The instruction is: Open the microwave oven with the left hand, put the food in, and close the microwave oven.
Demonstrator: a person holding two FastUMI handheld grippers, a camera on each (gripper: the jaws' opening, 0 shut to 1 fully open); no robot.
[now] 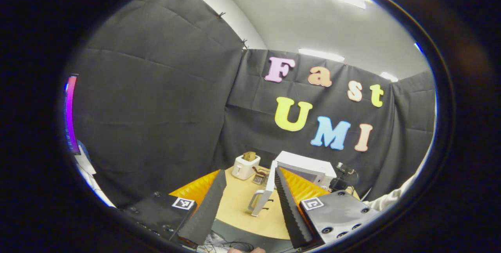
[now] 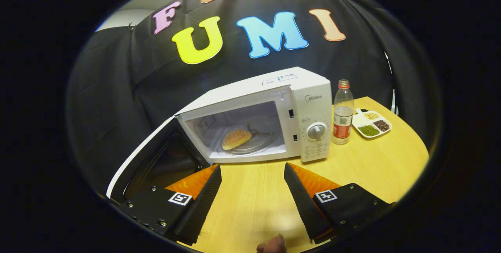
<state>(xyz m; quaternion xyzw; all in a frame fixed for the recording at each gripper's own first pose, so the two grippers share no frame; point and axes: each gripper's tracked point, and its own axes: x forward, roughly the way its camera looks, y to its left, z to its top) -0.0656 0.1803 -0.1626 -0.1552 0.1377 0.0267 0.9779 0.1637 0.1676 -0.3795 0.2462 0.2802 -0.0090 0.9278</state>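
Right gripper (image 2: 252,202), jaws apart and empty at lower frame, faces bun (image 2: 236,138) inside microwave (image 2: 313,100); left gripper (image 1: 248,206), apart, lines up on door (image 1: 269,184) for closing.

White microwave oven (image 2: 274,100) stands on the wooden table, its door (image 2: 156,159) swung fully open to the left in the right gripper view, dark window facing inward. Food, a sesame-topped bun (image 2: 236,138), lies on the glass turntable (image 2: 254,143) inside the cavity, toward its left side. In the left gripper view the open door (image 1: 268,190) shows edge-on, handle (image 1: 253,200) outward.
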